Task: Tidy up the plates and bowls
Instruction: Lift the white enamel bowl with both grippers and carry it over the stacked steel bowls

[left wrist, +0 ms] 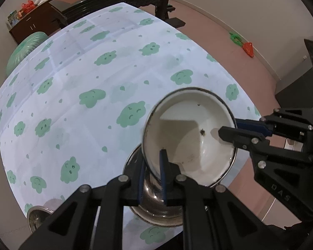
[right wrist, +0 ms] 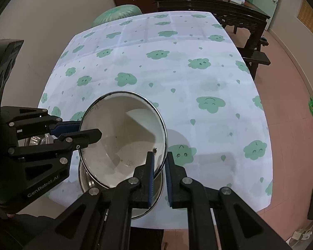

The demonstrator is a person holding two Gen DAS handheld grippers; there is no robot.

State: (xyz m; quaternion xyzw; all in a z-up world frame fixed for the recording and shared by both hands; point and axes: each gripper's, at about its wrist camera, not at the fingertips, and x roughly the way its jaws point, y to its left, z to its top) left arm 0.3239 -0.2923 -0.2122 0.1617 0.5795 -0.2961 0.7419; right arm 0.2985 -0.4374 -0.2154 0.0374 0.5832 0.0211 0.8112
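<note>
At the near left corner of the tabletop [left wrist: 52, 104], which is covered by a pale cloth printed with green clouds, a small steel bowl [left wrist: 36, 216] shows only in part behind the left tool's frame. The left tool [left wrist: 152, 177] is clamped narrow on the left rim of a white enamel bowl [left wrist: 189, 137], one finger inside the wall and one outside. The white enamel bowl is held off the cloth and tilted, its dark-edged rim facing the cameras, with a few dark specks inside. Directly under it, near the tabletop's near edge, sits a larger steel bowl [left wrist: 154, 214], partly hidden by the white one. On the right, the right tool [right wrist: 159, 179] pinches the opposite rim of the same white bowl in the same way, closed tight on the thin wall. Far behind stand a dark wooden table [right wrist: 208, 4] and a green round stool [right wrist: 116, 13].
</note>
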